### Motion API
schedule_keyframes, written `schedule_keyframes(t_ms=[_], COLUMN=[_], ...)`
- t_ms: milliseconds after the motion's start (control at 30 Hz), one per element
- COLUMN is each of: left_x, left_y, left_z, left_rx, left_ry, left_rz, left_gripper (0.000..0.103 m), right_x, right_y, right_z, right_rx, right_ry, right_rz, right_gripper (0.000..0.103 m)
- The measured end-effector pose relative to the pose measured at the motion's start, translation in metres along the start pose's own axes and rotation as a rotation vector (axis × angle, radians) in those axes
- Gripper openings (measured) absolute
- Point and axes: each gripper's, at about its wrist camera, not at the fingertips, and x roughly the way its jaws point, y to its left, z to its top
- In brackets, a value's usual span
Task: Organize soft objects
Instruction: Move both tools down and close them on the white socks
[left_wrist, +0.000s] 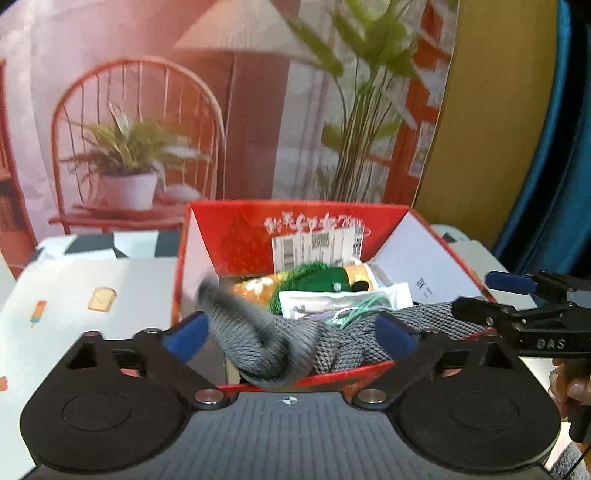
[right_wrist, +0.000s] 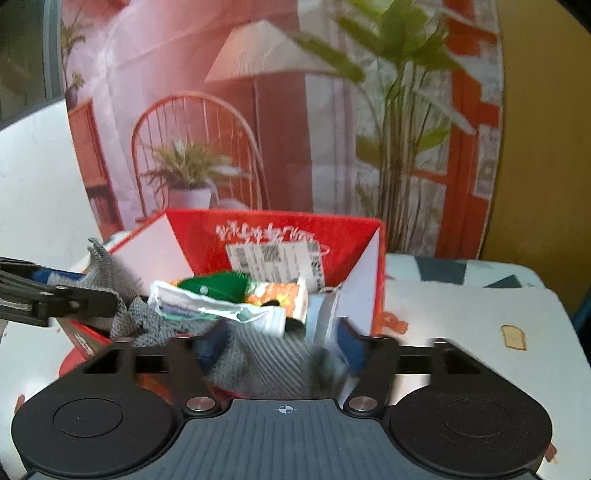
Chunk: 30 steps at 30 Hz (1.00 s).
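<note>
- Left wrist view: red cardboard box (left_wrist: 295, 229) holds a grey knitted cloth (left_wrist: 280, 343), green fuzzy toy (left_wrist: 314, 280) and plastic-wrapped packet (left_wrist: 343, 301).
- Left gripper (left_wrist: 291, 334) and right gripper (right_wrist: 280, 347) both stand spread wide, gripping nothing.

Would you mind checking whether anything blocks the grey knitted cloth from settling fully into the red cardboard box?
The grey knitted cloth already drapes over the near rim of the red cardboard box. Beneath and behind it lie a white plastic packet and a green-and-orange plush toy, which may keep it sitting high.
</note>
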Motion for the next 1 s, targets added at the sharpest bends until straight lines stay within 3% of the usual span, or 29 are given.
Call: schedule_keyframes(t_ms=[67, 367, 467, 700, 833, 1000], left_x=[-0.012, -0.047, -0.045, -0.026, -0.018, -0.011], left_y=[-0.002, -0.013, -0.009, 0.005, 0.009, 0.010], left_z=[-0.005, -0.061, -0.083, -0.118, -0.131, -0.139], left_rx=[0.021, 0.093, 0.070, -0.073, -0.119, -0.115], left_ry=[-0.017, -0.040, -0.011, 0.047, 0.059, 0.084], left_rz=[0.001, 0.056, 0.051, 0.022, 0.027, 0.038], left_gripper=[0.102, 0.103, 0.103, 0.103, 0.101, 0.082], right_x=[-0.011, -0.056, -0.066, -0.063, -0.058, -0.051], right_y=[0.001, 0.006, 0.009, 0.006, -0.001, -0.010], right_z=[-0.005, -0.049, -0.074, -0.124, -0.139, -0.151], right_rx=[-0.011, -0.017, 0.001, 0.115, 0.191, 0.257], right_ry=[-0.030, -0.064, -0.060, 0.039, 0.081, 0.113], right_rz=[-0.021, -0.067, -0.088, -0.073, -0.047, -0.040], right_gripper=[0.101, 0.103, 0.103, 0.102, 0.094, 0.073])
